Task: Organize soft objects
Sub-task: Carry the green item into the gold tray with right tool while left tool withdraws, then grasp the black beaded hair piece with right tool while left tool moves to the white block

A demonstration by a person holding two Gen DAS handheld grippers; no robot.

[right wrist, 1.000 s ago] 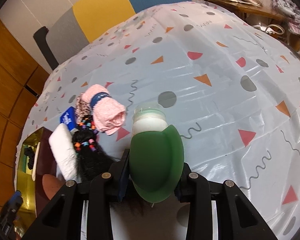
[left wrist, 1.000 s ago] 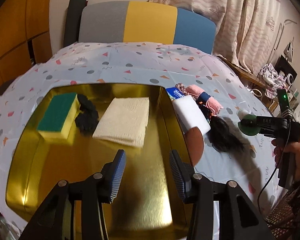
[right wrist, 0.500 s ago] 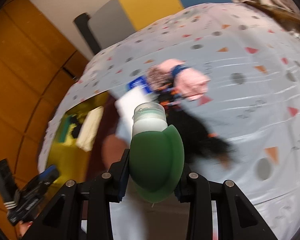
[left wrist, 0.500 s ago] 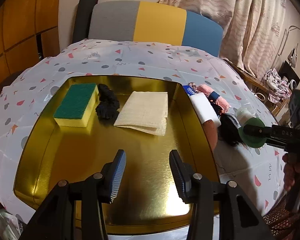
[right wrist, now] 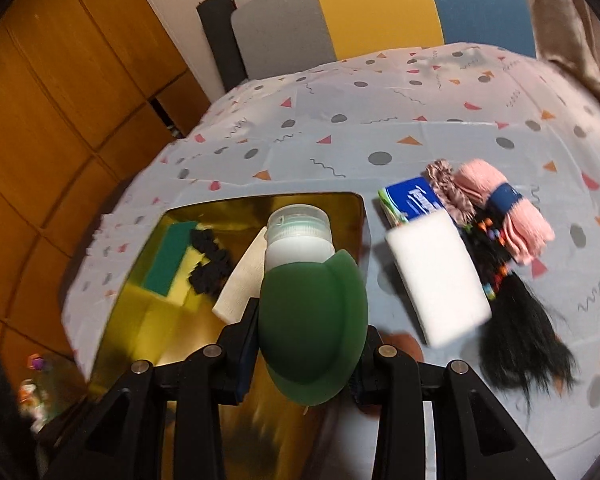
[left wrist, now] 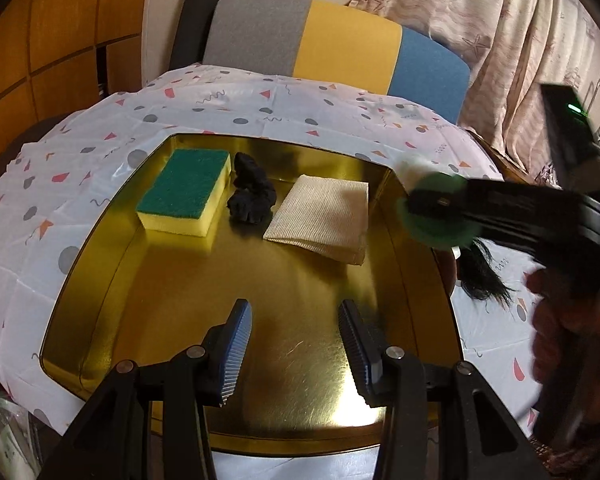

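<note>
gold tray (left wrist: 100, 264) at 9 o'clock holding green-yellow sponge (left wrist: 186, 190), left gripper (left wrist: 296, 344) fingers apart over tray, right gripper (right wrist: 306, 344) fingers clamped on green silicone bottle (right wrist: 312, 320) at tray's 3 o'clock rim, white sponge (right wrist: 436, 276) on tabletop

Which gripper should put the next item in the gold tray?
Right. The right gripper is shut on the green squeeze bottle at the gold tray; the left gripper is open and empty.

My left wrist cam hangs close over the gold tray (left wrist: 112, 248), facing the chair. Right cam looks from the tray's right side (pretty blurry); both catch the yellow-green sponge (left wrist: 185, 197) (right wrist: 168, 260).
</note>
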